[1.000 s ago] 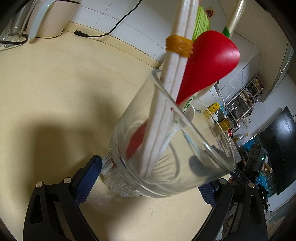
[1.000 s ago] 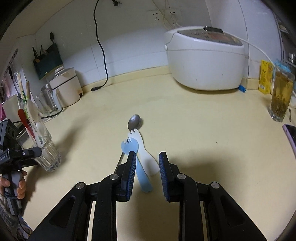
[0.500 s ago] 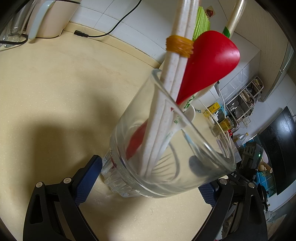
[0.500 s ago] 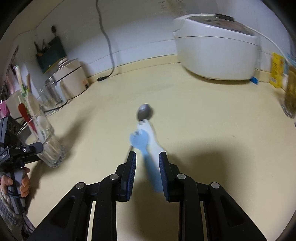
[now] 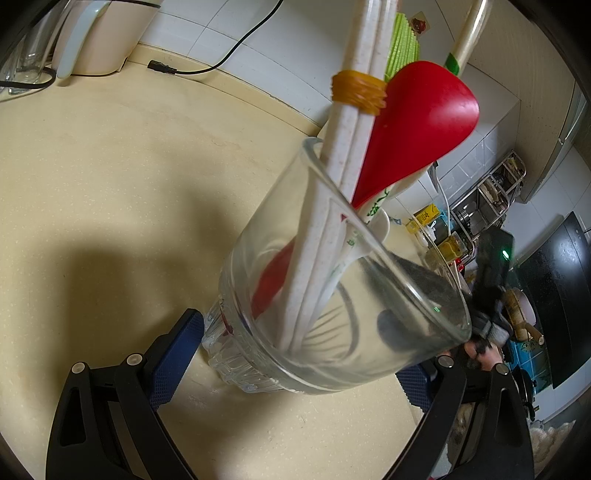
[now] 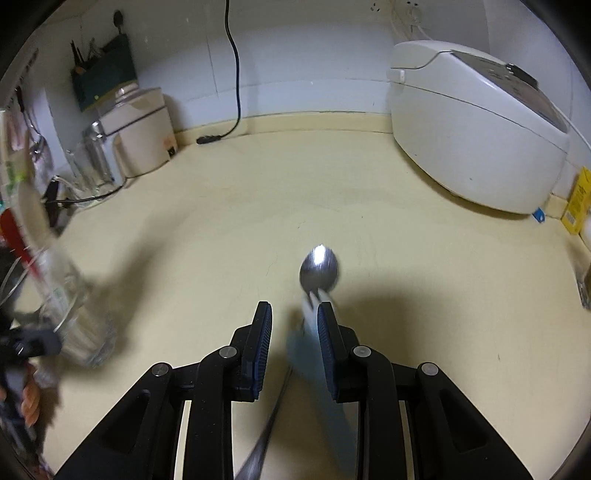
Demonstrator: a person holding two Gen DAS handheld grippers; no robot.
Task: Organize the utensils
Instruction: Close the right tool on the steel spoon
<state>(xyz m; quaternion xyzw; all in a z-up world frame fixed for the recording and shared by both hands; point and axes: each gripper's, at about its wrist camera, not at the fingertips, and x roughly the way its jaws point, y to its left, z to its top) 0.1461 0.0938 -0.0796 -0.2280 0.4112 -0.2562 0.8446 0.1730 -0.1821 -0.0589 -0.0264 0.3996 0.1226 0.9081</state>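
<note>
Left wrist view: my left gripper (image 5: pixel 295 354) is clamped on the clear faceted drinking glass (image 5: pixel 332 291) low down, one blue pad on each side of its base. The glass stands on the cream countertop (image 5: pixel 110 184) and leans away from me, mouth up and to the right. Inside it: a red plastic spoon (image 5: pixel 417 129), a bundle of white chopsticks tied with a yellow rubber band (image 5: pixel 354 110), and a white printed spoon handle (image 5: pixel 469 33). All lean up-right, handles down. Far right, past the rim, I see the other gripper body, small and dark.

Right wrist view: my right gripper (image 6: pixel 295 339) has its jaws partly apart, nothing pinched that I can see. The loose utensils lie just ahead and slightly right of the gap: a shiny metal spoon (image 6: pixel 318 266), bowl away from me, its blurred handle running back under the fingers; a pale blue plastic fork (image 6: pixel 314 354) beside the right finger, partly hidden by it, long axis roughly along my pointing line. Frame is motion-blurred. The glass sits well left, at the edge.

Judgement: right gripper is nearer the fork; shift a little right to straddle the handle across its narrow width.
</note>
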